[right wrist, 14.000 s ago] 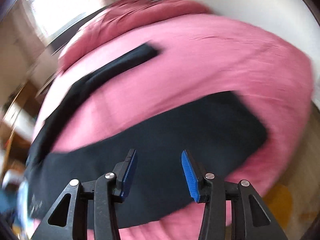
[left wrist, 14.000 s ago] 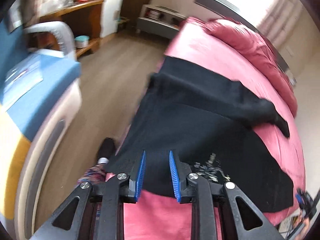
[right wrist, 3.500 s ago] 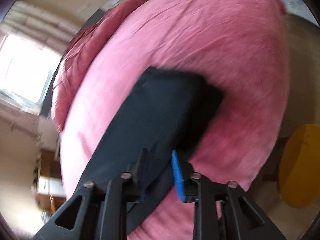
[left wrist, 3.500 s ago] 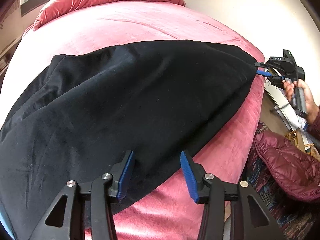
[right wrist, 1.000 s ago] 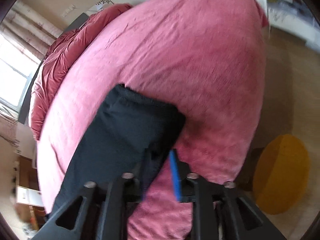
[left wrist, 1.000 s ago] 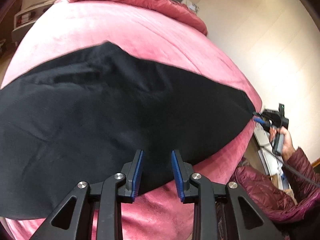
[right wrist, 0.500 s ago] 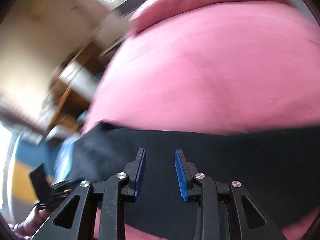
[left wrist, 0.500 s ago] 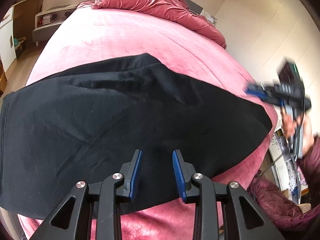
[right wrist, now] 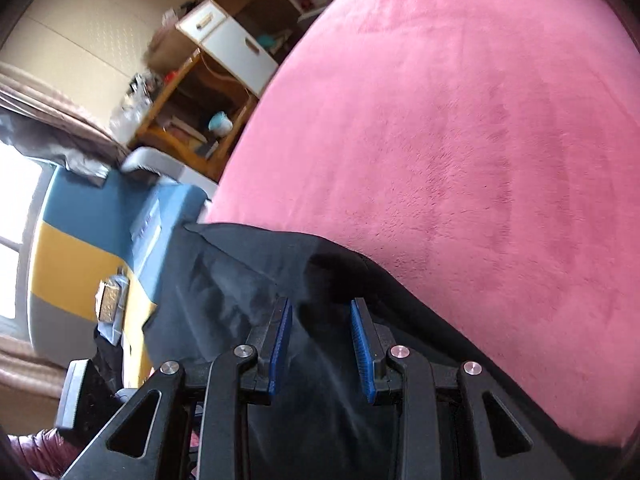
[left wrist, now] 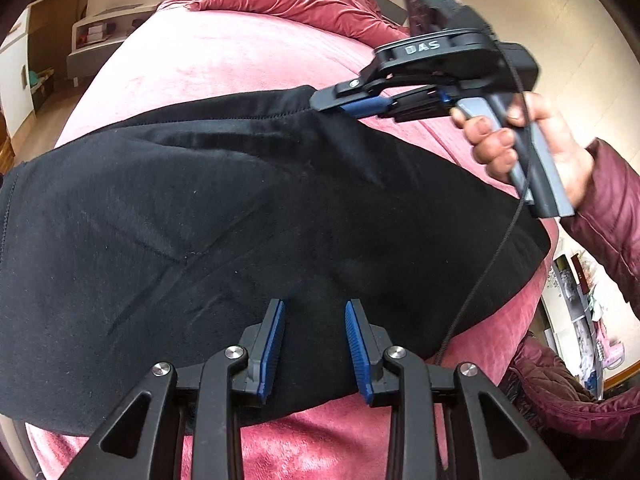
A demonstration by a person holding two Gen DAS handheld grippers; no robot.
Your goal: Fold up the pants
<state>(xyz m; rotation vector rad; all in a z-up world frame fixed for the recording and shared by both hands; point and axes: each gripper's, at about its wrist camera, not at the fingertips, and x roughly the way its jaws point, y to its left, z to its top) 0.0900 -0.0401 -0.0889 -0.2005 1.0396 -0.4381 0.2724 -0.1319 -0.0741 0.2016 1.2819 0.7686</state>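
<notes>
Pants (left wrist: 224, 216), black, spread flat across pink bed (left wrist: 224, 60); near edge reaches bed's front edge, far edge runs across mid-bed. Seam lines visible in fabric, meeting left of centre. Waist/leg end: cannot tell which side.

Left gripper (left wrist: 315, 344): low over near edge of pants, pointing down at fabric. Blue-padded fingers (left wrist: 272, 344) apart, narrow gap, black cloth seen behind gap. No cloth pinched between pads as far as visible.

Right gripper (left wrist: 360, 105), seen from left wrist cam: held in person's hand (left wrist: 536, 148), maroon quilted sleeve (left wrist: 608, 216) behind. Tips at far edge of pants, right of centre, where fabric edge lifts into a small peak. Touching vs. just above cloth: cannot tell from this view. Thin black cable (left wrist: 488, 264) hangs from handle across pants.

Right wrist cam: right gripper (right wrist: 322, 344) over dark fabric (right wrist: 320, 288), fingers (right wrist: 362, 348) apart w/ narrow gap. Raised fold of cloth just ahead of tips. Nothing clamped between pads as far as visible. View slightly blurred.

Background: red duvet (left wrist: 296, 0) bunched at head of bed. Wooden shelf unit (right wrist: 208, 96) w/ white drawers beside bed. Blue-and-yellow surface (right wrist: 88, 232) at left.
</notes>
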